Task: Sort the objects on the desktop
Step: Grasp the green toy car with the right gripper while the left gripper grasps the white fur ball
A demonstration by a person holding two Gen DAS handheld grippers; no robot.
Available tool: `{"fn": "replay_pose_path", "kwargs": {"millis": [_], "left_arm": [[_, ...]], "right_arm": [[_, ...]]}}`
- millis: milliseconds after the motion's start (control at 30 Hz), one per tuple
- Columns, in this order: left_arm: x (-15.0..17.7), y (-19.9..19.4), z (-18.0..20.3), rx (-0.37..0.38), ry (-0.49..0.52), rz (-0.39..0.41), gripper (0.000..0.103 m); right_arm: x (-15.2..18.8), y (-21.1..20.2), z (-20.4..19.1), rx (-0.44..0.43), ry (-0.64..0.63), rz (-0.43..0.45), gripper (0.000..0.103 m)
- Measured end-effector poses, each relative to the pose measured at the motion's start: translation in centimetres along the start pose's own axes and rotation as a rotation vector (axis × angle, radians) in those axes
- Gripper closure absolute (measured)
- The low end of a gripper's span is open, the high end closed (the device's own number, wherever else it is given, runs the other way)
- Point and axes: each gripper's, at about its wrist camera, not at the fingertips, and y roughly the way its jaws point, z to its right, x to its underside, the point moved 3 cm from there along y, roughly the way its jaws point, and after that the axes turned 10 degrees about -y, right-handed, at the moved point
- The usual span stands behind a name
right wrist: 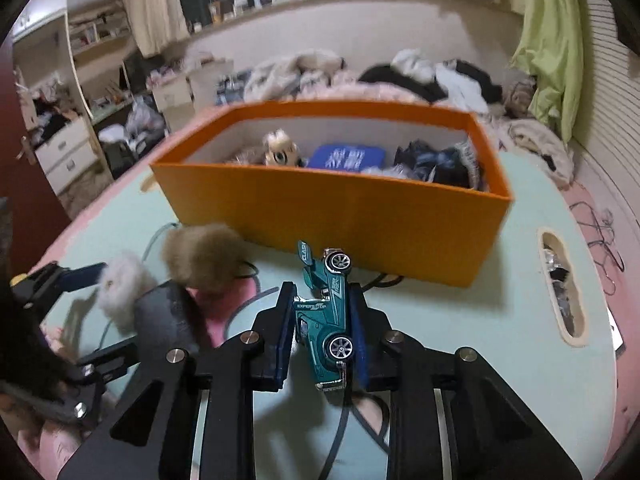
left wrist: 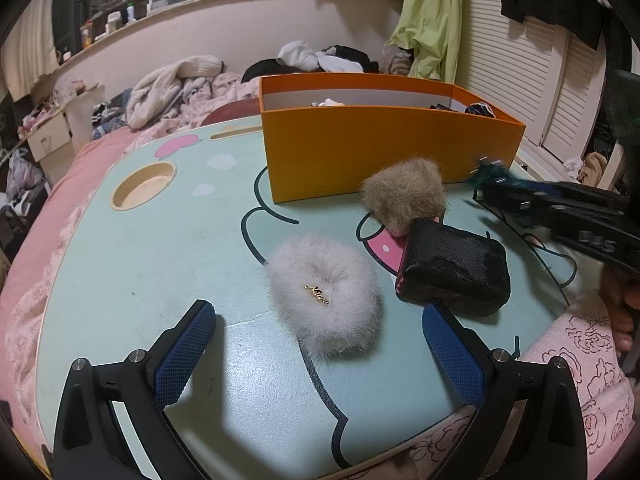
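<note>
My right gripper (right wrist: 322,298) is shut on a teal toy car (right wrist: 326,312), held on its side just in front of the orange box (right wrist: 332,216). In the left wrist view that gripper (left wrist: 492,176) shows blurred at the right with the car (left wrist: 490,170) at its tip. My left gripper (left wrist: 320,320) stands open low over the table, with a white fluffy scrunchie (left wrist: 324,300) lying between and beyond its fingers. A brown fluffy scrunchie (left wrist: 404,194) and a black box-shaped object (left wrist: 452,276) lie nearby. The orange box (left wrist: 384,148) holds several items.
The lap table (left wrist: 160,264) is mint green with a cartoon print, a round cup recess (left wrist: 144,184) at the left and a slot (right wrist: 562,288) at the right. It rests on a pink bedspread (left wrist: 52,208) strewn with clothes. A person's hand (left wrist: 620,304) shows at the right edge.
</note>
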Motion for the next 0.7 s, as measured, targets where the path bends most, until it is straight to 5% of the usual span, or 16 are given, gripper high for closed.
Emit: {"fn": "replay_pose_path", "kwargs": {"millis": [133,300,400,533,633,700], "left_arm": [[0.0,0.0,0.0,0.0,0.0,0.0,0.001],[0.1,-0.1,-0.1,-0.002,0.002,0.003,0.001],[0.1,-0.2,0.0,-0.001,0.001,0.004,0.001],[0.0,-0.5,-0.1,-0.003,-0.005,0.013,0.001],[-0.1,-1.0,0.0,0.016,-0.012,0.033,0.016],[-0.1,-1.3,0.0,0.021,-0.018,0.051,0.048]], "right_arm": [[1.2,-2.9,-0.2,0.004,0.0,0.057,0.077],[4.3,-2.9,-1.8,0.046,-0.063,0.022,0.074],[4.0,-2.5,-2.2,0.102,-0.092,-0.002,0.049],[4.1,-2.4,-1.9,0.099,-0.076,-0.001,0.036],[3.8,-2.2,-1.5,0.103,-0.071,-0.004,0.032],[3.8,-2.2,-1.5,0.104,-0.072,-0.004,0.031]]}}
